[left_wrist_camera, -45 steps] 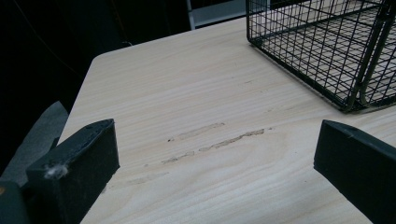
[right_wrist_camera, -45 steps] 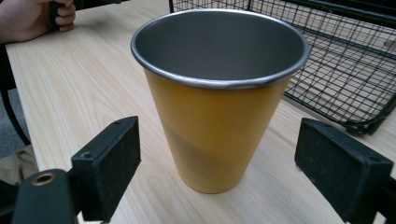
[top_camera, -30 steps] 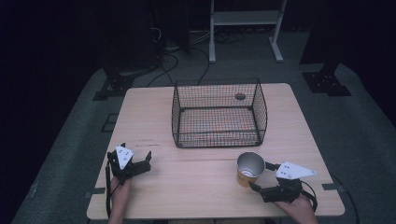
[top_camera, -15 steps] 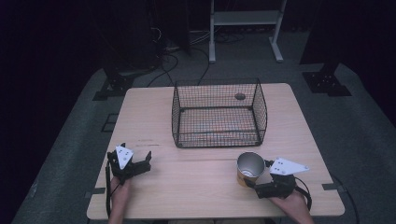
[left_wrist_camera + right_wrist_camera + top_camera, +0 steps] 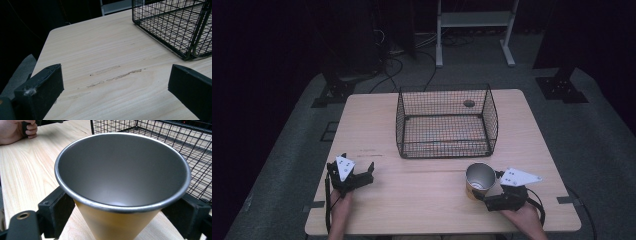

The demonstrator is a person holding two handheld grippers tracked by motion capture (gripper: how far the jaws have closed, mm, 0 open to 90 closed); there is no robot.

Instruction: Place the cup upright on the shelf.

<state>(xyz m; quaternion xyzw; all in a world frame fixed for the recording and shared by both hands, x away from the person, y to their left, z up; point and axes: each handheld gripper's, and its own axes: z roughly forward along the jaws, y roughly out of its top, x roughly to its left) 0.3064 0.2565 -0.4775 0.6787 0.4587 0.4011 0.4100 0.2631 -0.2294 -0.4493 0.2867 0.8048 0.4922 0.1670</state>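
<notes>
A metal cup (image 5: 479, 180) with a yellow outside and a bare grey inside sits at the front right of the wooden table (image 5: 422, 200). My right gripper (image 5: 484, 191) is shut on it, one jaw on each side below the rim. In the right gripper view the empty cup (image 5: 122, 170) faces the camera, mouth up, between my right gripper's (image 5: 125, 212) jaws. I cannot tell whether its base touches the table. My left gripper (image 5: 358, 166) rests open at the front left. In the left gripper view its jaws (image 5: 115, 82) stand wide apart over bare wood.
A black wire basket (image 5: 442, 147), open on top, stands at the table's middle back, just beyond the cup; its corner (image 5: 175, 27) lies ahead and right of the left gripper. A small dark disc (image 5: 469, 103) lies behind it. A hand (image 5: 15, 130) holds the other gripper.
The right gripper has shifted slightly left with the cup held in it. The left gripper has stayed put.
</notes>
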